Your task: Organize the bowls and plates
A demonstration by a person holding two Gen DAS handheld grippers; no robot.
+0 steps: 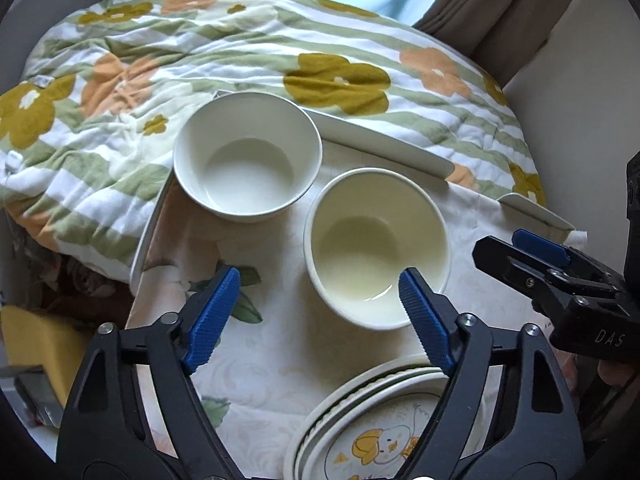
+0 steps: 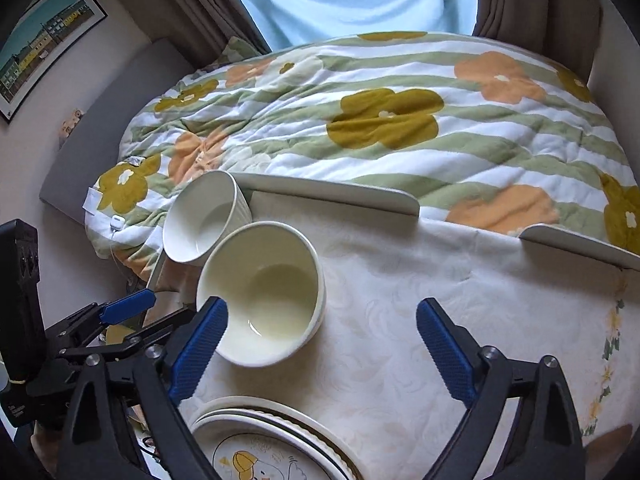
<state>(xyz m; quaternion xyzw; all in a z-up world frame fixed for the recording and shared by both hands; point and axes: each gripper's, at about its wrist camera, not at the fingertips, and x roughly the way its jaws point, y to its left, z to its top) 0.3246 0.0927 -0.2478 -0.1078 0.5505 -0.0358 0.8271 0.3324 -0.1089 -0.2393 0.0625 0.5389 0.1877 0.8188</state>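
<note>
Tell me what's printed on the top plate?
A cartoon duck in yellow-orange on the top plate, clearest in the left wrist view.

Only readable text: "DAS", white letters on black body of right gripper, seen in left wrist view, just right of cream bowl. Faint print on left gripper body, too blurry to read.

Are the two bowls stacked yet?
No, the near bowl and the far bowl stand side by side on the tablecloth.
</note>
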